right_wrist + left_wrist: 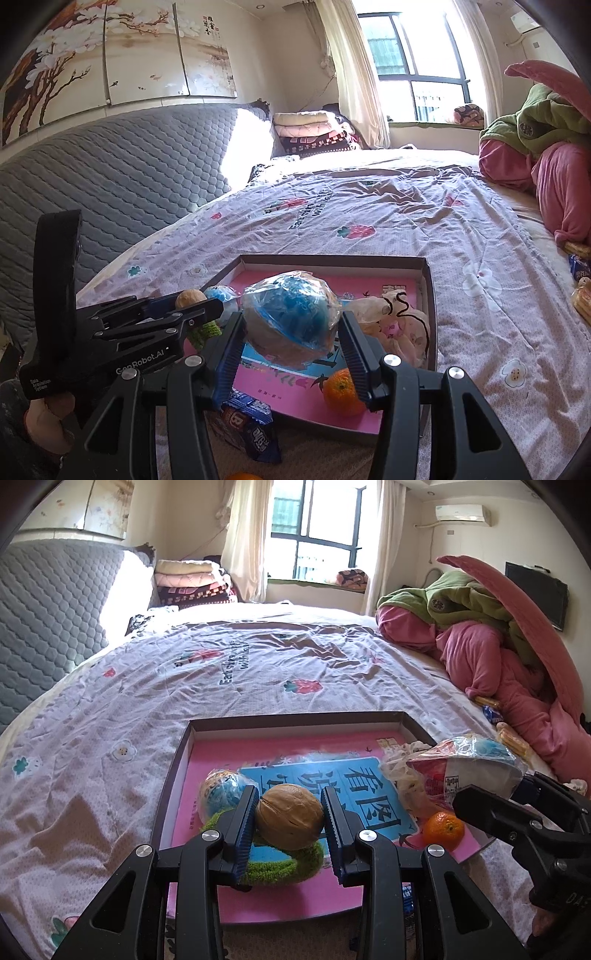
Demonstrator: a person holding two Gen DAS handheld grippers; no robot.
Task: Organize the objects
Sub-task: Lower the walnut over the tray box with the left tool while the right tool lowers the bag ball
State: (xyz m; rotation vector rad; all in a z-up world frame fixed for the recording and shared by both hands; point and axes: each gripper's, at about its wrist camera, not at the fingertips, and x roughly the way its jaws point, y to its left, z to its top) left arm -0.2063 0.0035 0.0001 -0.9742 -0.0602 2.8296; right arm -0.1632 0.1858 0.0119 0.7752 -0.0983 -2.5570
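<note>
A shallow cardboard box lid [295, 718] [430, 295] with a pink picture book inside lies on the bed. My left gripper [290, 812] is shut on a brown walnut [290, 816] [190, 297], held over the box above a green knitted ring [280, 866]. My right gripper [291, 328] is shut on a plastic-wrapped blue and grey ball [291, 317] [476, 760] above the box. A second wrapped blue ball [218, 790] [221, 295], an orange mandarin [442, 830] [341, 391] and a crumpled pale cloth [391, 321] rest in the box.
A blue snack packet [247, 424] lies on the sheet in front of the box. Pink and green bedding [480, 635] is heaped at the right, with snack packs [491, 712] beside it. A grey quilted headboard [44, 616] stands left; folded blankets [192, 583] lie at the far end.
</note>
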